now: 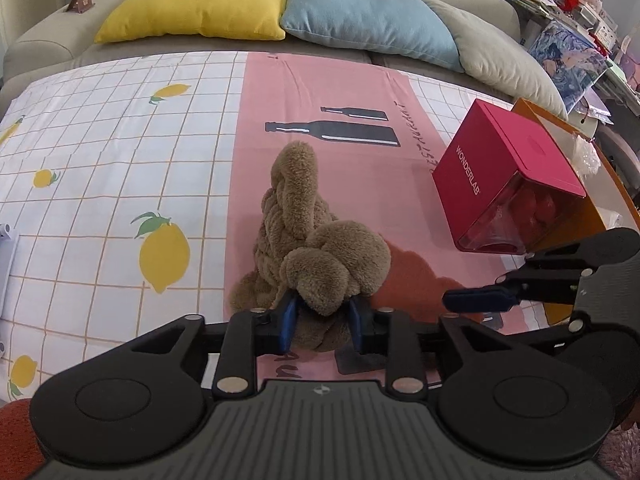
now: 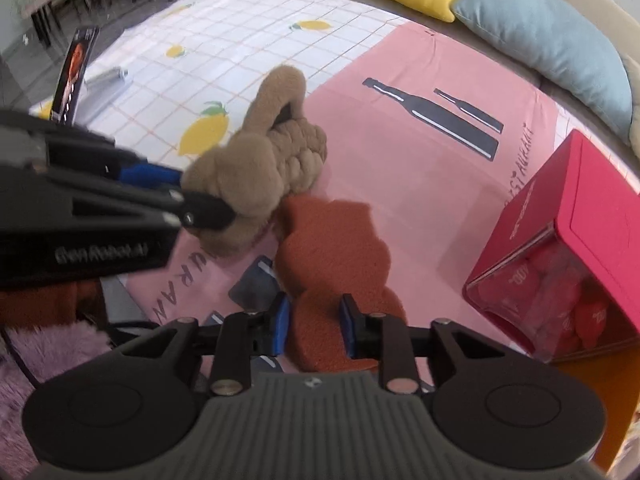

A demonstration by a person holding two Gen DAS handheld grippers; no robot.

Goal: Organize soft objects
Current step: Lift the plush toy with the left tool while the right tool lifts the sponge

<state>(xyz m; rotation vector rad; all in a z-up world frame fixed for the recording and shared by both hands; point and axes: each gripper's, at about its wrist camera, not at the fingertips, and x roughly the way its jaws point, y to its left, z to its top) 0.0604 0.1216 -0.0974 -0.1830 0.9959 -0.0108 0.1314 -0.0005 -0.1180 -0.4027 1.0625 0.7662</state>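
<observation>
A brown plush knot toy (image 1: 308, 236) lies on the pink cloth (image 1: 344, 92). My left gripper (image 1: 322, 320) is shut on its near lobe, with both blue pads pressing into the fur. The right wrist view shows the same toy (image 2: 272, 148) and my left gripper (image 2: 188, 196) clasping it from the left. A flat rust-red, bear-shaped cushion (image 2: 332, 240) lies beside the toy and touches it. My right gripper (image 2: 314, 328) is shut on its near end. In the left wrist view my right gripper (image 1: 476, 300) shows at the right, over that cushion (image 1: 416, 276).
A red WONDERLAB box (image 1: 508, 172) stands tilted at the right on an orange surface (image 1: 560, 128). Yellow (image 1: 200, 4), blue (image 1: 368, 12) and beige (image 1: 500, 56) pillows line the sofa behind. A book (image 2: 74, 76) and a silver roll (image 2: 106, 80) sit far left. Pink fluffy fabric (image 2: 40, 360) lies near left.
</observation>
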